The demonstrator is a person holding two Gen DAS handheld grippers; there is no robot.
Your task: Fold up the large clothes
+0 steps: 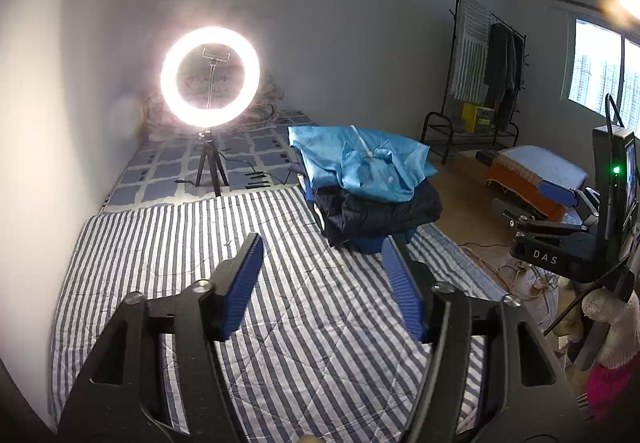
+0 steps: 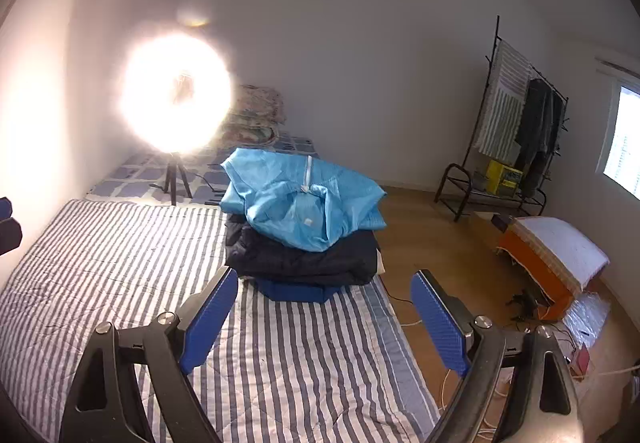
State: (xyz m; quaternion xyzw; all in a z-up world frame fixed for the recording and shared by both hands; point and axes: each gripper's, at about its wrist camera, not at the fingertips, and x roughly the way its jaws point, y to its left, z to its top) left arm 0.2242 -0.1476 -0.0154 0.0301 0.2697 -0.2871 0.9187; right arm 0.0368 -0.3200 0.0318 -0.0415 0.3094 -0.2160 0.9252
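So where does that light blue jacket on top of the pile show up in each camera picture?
Left wrist: light blue jacket sits right of centre, atop the pile.
Right wrist: it sits at centre, above the open tongs.
Shared landmark: the ring light, left of it in both.

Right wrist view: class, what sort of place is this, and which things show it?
Probably a bedroom at home: a striped mattress cover on a low bed, a clothes rack hung with garments, and a clothes pile.
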